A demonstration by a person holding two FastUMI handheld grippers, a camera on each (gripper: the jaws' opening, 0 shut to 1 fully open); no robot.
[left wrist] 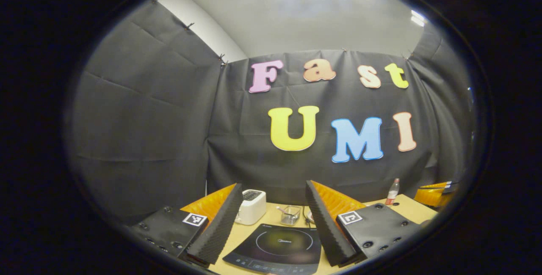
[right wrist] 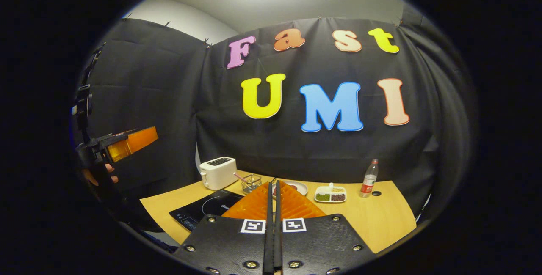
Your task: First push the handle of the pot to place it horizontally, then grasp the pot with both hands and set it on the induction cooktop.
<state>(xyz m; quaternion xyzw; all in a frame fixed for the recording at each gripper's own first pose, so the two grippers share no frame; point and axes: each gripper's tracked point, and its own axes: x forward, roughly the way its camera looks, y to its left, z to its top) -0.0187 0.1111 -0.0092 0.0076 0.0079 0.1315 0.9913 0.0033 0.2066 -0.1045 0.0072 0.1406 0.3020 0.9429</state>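
Both held high above the flat black glass induction cooktop (left wrist: 275, 245), the left gripper (left wrist: 271, 224) gapes while the right gripper (right wrist: 273, 207) is pressed closed, empty; the pot's whereabouts I cannot tell, though I'd expect rigid, weighty metal needing both sides held.

Induction cooktop (left wrist: 277, 247): a flat black glass slab with a pale ring marked on its cooking zone and a row of controls along its near edge, lying level on the tan counter (right wrist: 381, 220) towards the left side. Its surface carries nothing. In the right gripper view the induction cooktop (right wrist: 203, 211) sits just in front of the far-left corner area, partly hidden.
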